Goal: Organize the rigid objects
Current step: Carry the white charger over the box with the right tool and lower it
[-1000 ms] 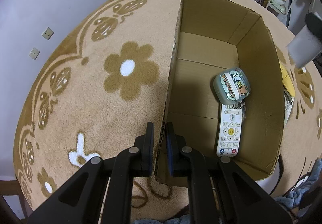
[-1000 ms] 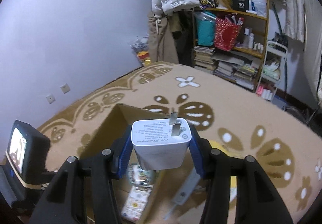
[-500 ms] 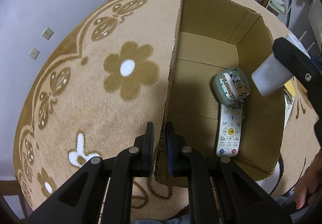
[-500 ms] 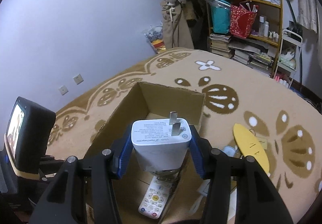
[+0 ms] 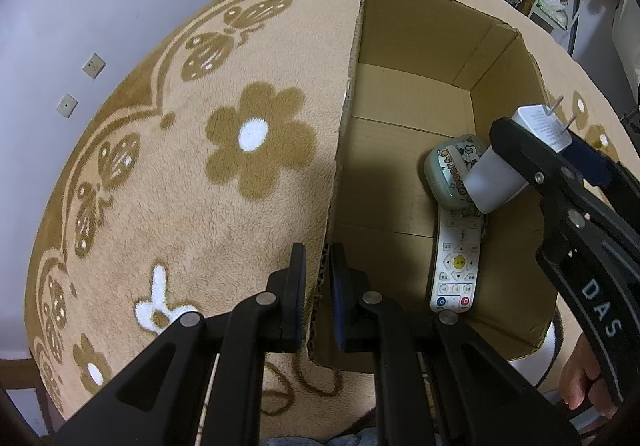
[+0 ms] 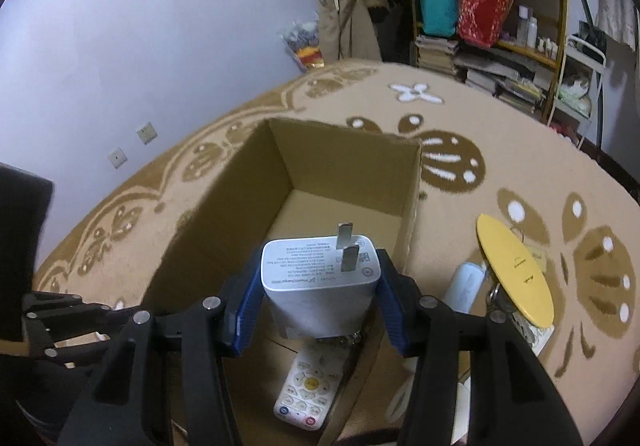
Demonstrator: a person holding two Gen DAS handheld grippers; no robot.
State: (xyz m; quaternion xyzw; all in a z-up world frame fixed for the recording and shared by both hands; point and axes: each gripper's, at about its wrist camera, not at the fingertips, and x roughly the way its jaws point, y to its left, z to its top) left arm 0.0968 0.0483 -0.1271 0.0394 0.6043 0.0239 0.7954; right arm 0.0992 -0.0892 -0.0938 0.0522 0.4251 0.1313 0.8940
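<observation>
Right wrist view shows the right gripper (image 6: 318, 296) pinching a white charger (image 6: 320, 286) above the box (image 5: 500, 97), where a remote (image 5: 456, 266) and case (image 5: 450, 169) lie, while the left gripper (image 5: 318, 270) pinches the box wall.

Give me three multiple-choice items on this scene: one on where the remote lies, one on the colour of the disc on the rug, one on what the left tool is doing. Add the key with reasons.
1. Where is the remote control?
A. on the rug
B. on the floor of the cardboard box
C. on the shelf

2. What colour is the flat disc on the rug to the right of the box?
A. yellow
B. red
C. green

3. What is the left tool doing?
A. hanging open above the rug
B. holding the charger
C. clamped on the box wall

Key:
1 B: the remote control lies inside the cardboard box, beside a small pouch.
2 A: the disc is plainly yellow.
3 C: the left tool pinches the box's near wall, while the right tool holds the white charger.
</observation>
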